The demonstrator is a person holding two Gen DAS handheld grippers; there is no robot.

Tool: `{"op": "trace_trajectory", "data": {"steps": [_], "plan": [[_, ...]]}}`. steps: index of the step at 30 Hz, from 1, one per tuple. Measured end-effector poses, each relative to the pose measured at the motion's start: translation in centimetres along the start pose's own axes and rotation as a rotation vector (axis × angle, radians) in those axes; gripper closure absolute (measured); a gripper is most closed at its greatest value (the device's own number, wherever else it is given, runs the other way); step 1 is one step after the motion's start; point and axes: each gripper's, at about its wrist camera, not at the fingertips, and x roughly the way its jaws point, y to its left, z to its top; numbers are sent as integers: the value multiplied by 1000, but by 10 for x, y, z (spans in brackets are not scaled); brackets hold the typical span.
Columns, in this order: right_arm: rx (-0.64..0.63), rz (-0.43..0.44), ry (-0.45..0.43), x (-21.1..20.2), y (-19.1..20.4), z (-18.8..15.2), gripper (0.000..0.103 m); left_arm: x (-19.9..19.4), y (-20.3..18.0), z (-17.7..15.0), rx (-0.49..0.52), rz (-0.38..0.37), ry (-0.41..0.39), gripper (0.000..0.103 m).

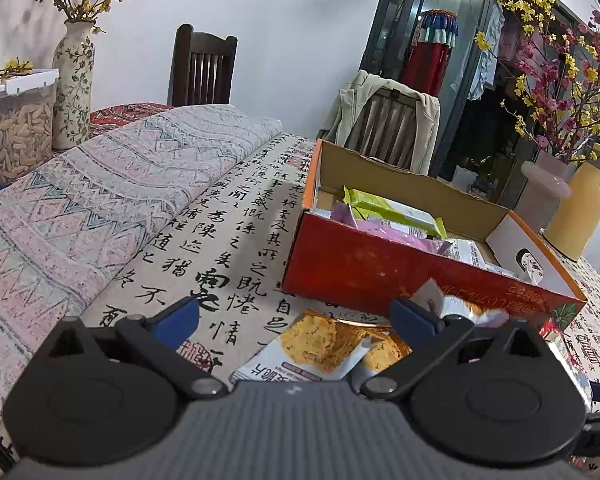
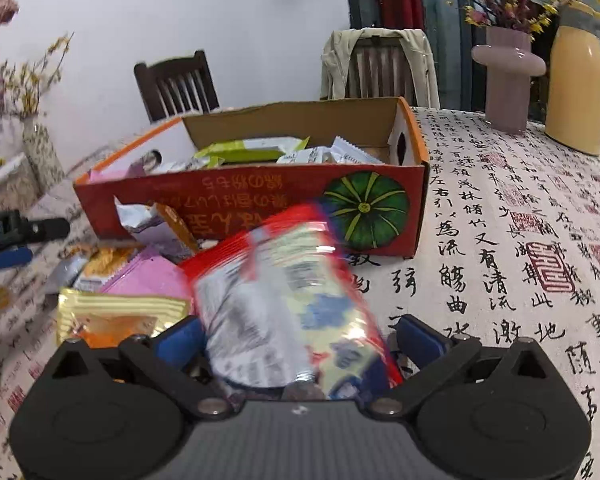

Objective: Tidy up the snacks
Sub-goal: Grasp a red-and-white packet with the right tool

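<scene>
While the right gripper (image 2: 298,340) has a red-edged snack packet (image 2: 284,300) lying between its parted blue fingers, long axis pointing up and away toward the red box (image 2: 252,208) just ahead, whether the pads truly pinch it I cannot tell, since the packet is blurred and hides the contact. The left gripper (image 1: 296,316) hangs spread wide and empty above a cracker packet (image 1: 312,348) lying on the tablecloth (image 1: 220,216) close before the box's near wall, so the right is the one nearer to dropping something in.
</scene>
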Motion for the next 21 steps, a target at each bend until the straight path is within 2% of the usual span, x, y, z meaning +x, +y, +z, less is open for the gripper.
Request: {"op": "trace_trajectory", "data": {"steps": [3,5,7,9,13,19,21], "plan": [[-70,-32,31,4,10,1,0,0,0,0,-1,-1,0,0],[-82,-19,29,4,11,0,1,1,0,0,0,0,6,0],[-75,-30,9,1,10,-1,13,1,1,0,-8,5,6,0],[-65,-38,-18,-4,7,-3,36,2,3,0,-18,3,8,0],[-58,-47,-77,-19,4,-7,43,2,2,0,-13,3,7,0],[27,-105,-210,-45,-24,-6,44,1,1,1,-8,3,10,0],[63,-132,-229,-46,-33,-3,44,1,0,1,-5,8,7,0]]}}
